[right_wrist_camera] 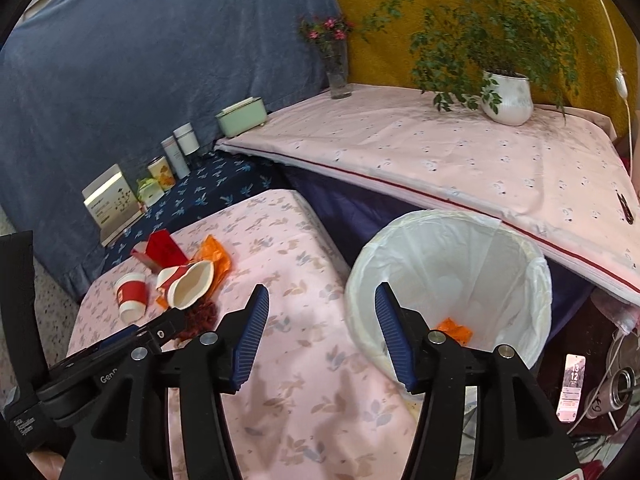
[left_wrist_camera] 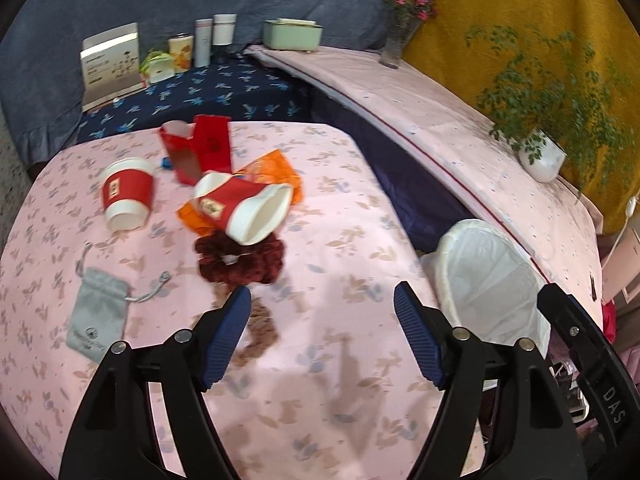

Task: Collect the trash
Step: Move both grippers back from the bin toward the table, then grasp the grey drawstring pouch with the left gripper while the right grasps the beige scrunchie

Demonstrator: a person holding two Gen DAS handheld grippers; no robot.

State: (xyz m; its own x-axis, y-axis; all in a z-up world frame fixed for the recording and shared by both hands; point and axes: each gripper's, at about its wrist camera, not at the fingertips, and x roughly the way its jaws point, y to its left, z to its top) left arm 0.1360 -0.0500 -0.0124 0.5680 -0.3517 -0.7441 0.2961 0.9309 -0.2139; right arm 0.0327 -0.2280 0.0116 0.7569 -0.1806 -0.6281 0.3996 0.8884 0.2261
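Trash lies in a loose heap at the far end of your pink floral tabletop (left_wrist_camera: 340, 208). One red-sleeved paper cup (left_wrist_camera: 127, 192) rests on its side at the left of the heap. A second cup (left_wrist_camera: 244, 208) lies tipped with its open mouth toward you, on top of an orange wrapper (left_wrist_camera: 276, 172), and a red carton (left_wrist_camera: 198, 148) lies just behind both. A dark red scrunchie (left_wrist_camera: 240, 260) sits on the cloth just in front of the tipped cup, and a grey drawstring pouch (left_wrist_camera: 100, 312) lies well to the left of it, nearer you.

Your left gripper (left_wrist_camera: 322, 320) hangs over bare cloth short of the scrunchie, its jaws spread wide with nothing between the blue pads. Your right gripper (right_wrist_camera: 320, 328) stands beside it at the tabletop's right edge, jaws likewise apart and empty; its right finger overlaps the rim of the bin.

That white-lined bin (right_wrist_camera: 532, 280) stands on the floor just beside the tabletop, in the gap before a second, larger surface under a pale pink cloth (right_wrist_camera: 440, 152). A scrap of orange wrapper (right_wrist_camera: 454, 326) lies at the bottom of the liner.

On the larger surface stand a potted plant (right_wrist_camera: 506, 98), a glass vase of pink flowers (right_wrist_camera: 336, 68) and a pale green box (right_wrist_camera: 242, 116). A few tins and a carton line up along the blue-draped wall at the left.
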